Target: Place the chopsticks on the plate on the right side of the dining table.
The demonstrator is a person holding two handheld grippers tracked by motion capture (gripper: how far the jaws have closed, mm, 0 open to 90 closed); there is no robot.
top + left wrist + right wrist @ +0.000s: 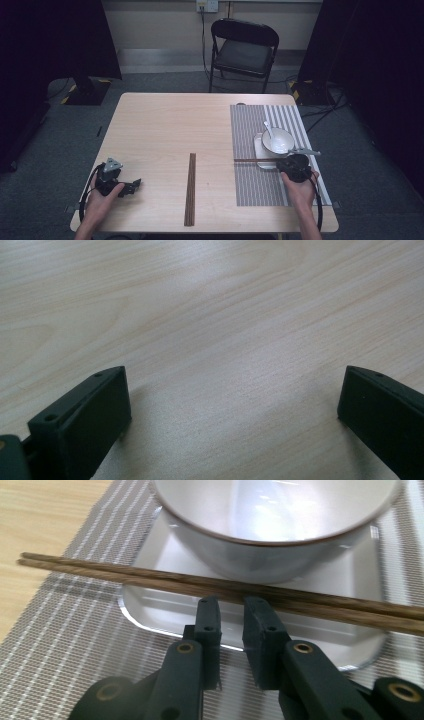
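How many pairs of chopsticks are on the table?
2 pairs: one pair lies on the bare wood mid-table; the other lies across the white tray before the bowl.

The high view is dim and soft, with dark, murky corners, while the pale table (pixel 165 130) is evenly lit from above. In the left gripper view the wood is bright and washed out near the top, with soft shadows beside the black jaws. In the right gripper view, glare shines inside the white bowl (pixel 270 525), and the nearest parts blur.
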